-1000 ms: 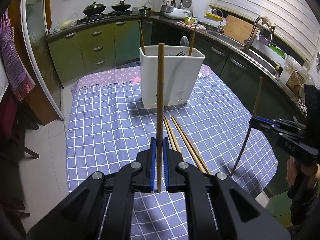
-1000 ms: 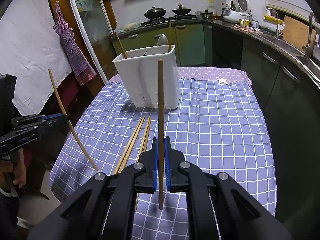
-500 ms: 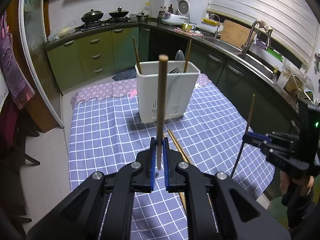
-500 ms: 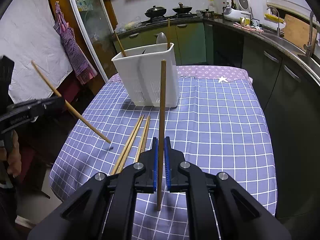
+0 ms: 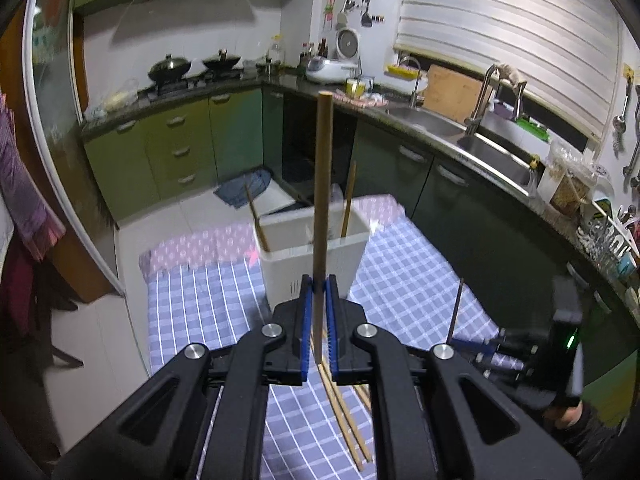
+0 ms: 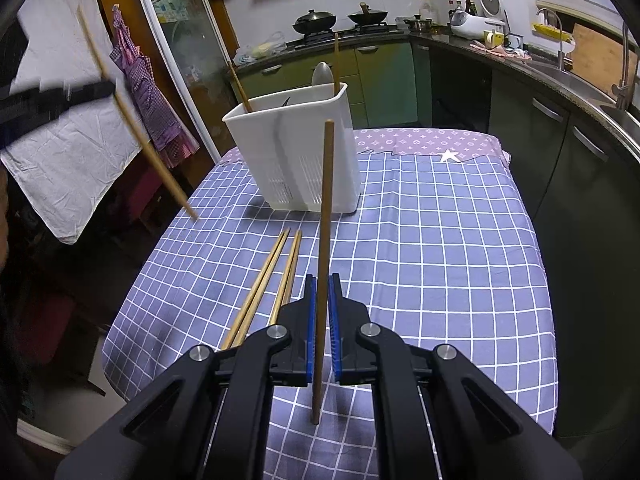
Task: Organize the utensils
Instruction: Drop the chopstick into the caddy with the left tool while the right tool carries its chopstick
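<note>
Left gripper (image 5: pixel 316 296): fingers clamped on one chopstick (image 5: pixel 322 200), held upright above the white caddy (image 6: pixel 296 152). Loose chopsticks (image 6: pixel 272 276) lie on the checked counter (image 6: pixel 440 260), in front of the caddy. Right gripper (image 6: pixel 322 304): fingers clamped on another chopstick (image 6: pixel 325 220), upright, in front of the caddy.
</note>
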Motion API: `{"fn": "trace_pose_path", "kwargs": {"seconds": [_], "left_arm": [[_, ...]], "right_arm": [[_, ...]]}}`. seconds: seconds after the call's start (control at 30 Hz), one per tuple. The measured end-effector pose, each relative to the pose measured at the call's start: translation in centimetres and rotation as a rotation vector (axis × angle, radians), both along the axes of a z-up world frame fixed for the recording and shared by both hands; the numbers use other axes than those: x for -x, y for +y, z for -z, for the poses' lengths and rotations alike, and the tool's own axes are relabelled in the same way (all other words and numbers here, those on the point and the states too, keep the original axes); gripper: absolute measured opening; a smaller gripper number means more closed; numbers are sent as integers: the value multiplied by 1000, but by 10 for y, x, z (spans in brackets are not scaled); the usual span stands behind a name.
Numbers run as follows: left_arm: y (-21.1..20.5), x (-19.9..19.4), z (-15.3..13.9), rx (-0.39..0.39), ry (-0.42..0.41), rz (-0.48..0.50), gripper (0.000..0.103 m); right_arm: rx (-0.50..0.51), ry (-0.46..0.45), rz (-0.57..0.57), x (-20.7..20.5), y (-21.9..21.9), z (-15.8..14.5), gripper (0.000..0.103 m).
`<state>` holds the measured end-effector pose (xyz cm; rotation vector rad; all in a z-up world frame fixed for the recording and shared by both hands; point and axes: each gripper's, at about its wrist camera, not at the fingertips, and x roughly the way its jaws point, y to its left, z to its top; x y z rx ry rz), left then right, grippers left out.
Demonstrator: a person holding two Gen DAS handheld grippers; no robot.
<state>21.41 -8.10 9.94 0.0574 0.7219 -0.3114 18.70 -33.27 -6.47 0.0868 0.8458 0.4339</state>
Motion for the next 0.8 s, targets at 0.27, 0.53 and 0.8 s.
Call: {"fn": "trace_pose_path", "kwargs": {"seconds": [0.27, 0.53, 0.8], "left_arm": [[-17, -33, -61, -40, -130, -18, 7], [-29, -91, -49, -55, -135, -57, 7], [-28, -125, -6, -79, -105, -91, 7]], "right_arm": [[-19, 6, 5, -4, -7, 2, 7], [-33, 5, -3, -4, -10, 3, 7], [-30, -2, -6, -4, -10, -1, 7]]}}
